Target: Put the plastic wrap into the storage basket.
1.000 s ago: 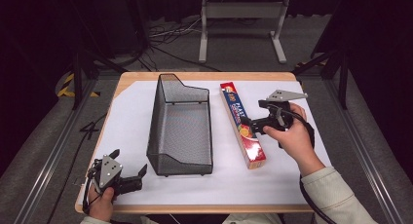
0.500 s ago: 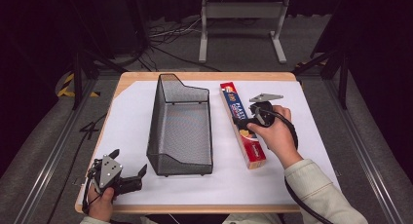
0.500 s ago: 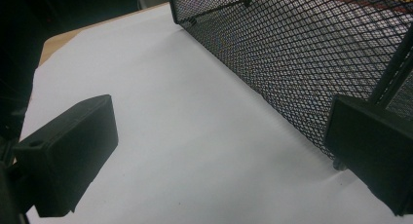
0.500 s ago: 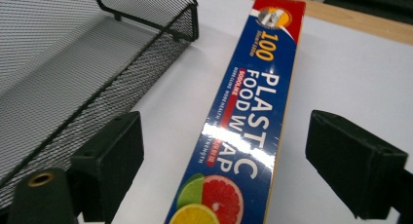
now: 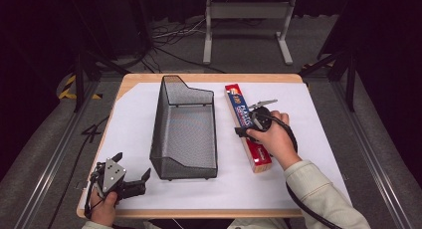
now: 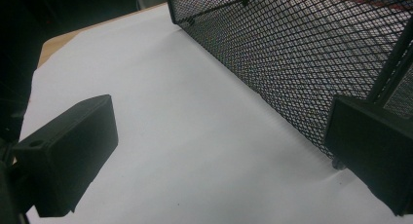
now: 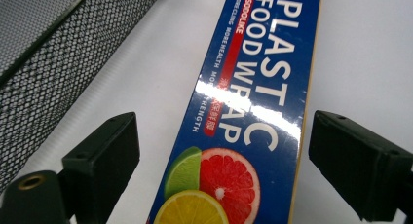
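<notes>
Two grippers are at work on a table (image 5: pixel 318 154) covered with white paper, and reading across from the left the first is the left gripper (image 5: pixel 130 181), held in the person's left hand (image 5: pixel 103 209) at the near left corner of the table. In the left gripper view its jaws stand wide apart over bare white paper with nothing between them, and the one at the right of that view sits just beside the lower wall of the wire basket (image 6: pixel 311 53), though whether it touches the mesh cannot be told. Next comes that black mesh basket (image 5: pixel 185 132), standing upright in the middle of the table with its open top facing up and its taller end toward the far edge. To the right of it, apart from it by a strip of white paper, lies the box of plastic food wrap (image 5: pixel 238 107), flat on the table and running from the far side toward the person, with its printed face up. The right gripper (image 5: pixel 243 131) is down over the middle of that box, gripped by the right hand (image 5: pixel 273 139). In the right gripper view the box (image 7: pixel 253 107) lies between the two jaws, which have just been opening a little and stand apart on either side of it, with white paper showing between each pad and the box's long edges.
</notes>
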